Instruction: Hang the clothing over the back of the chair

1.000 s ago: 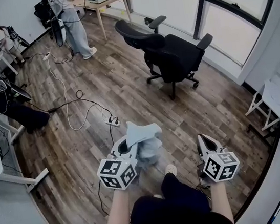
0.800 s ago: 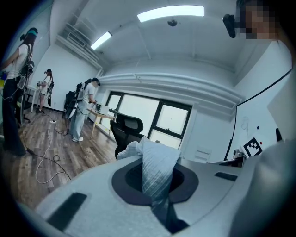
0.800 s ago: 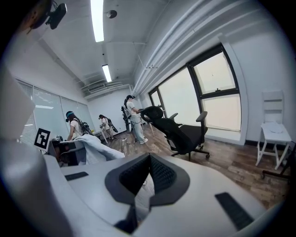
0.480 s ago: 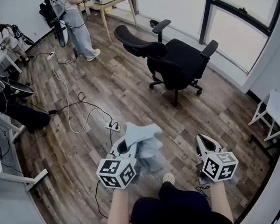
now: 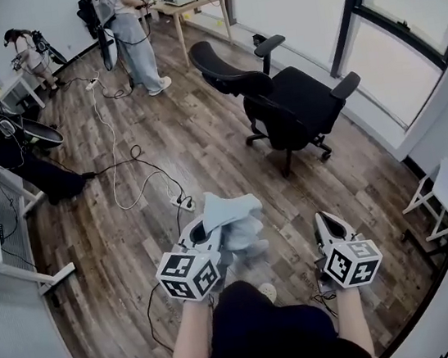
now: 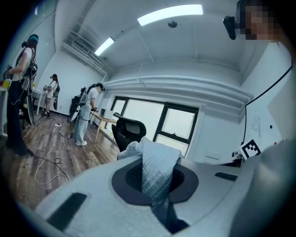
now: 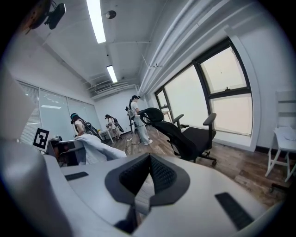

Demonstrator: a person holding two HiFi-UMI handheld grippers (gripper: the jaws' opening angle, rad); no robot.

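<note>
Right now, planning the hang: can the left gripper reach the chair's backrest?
Probably not yet: the left gripper, shut on the garment, is short of the office chair; only wood floor between.

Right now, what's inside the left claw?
A bunched pale blue garment, pinched by the left claw's shut jaws and spilling out over them. The pinched fold itself is hidden inside the grip.

The chair [image 5: 296, 106] has drawn slightly closer.

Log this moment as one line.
left claw: shut on crumpled pale blue cloth garment | right claw: shut, empty | black office chair: ahead, back bare
</note>
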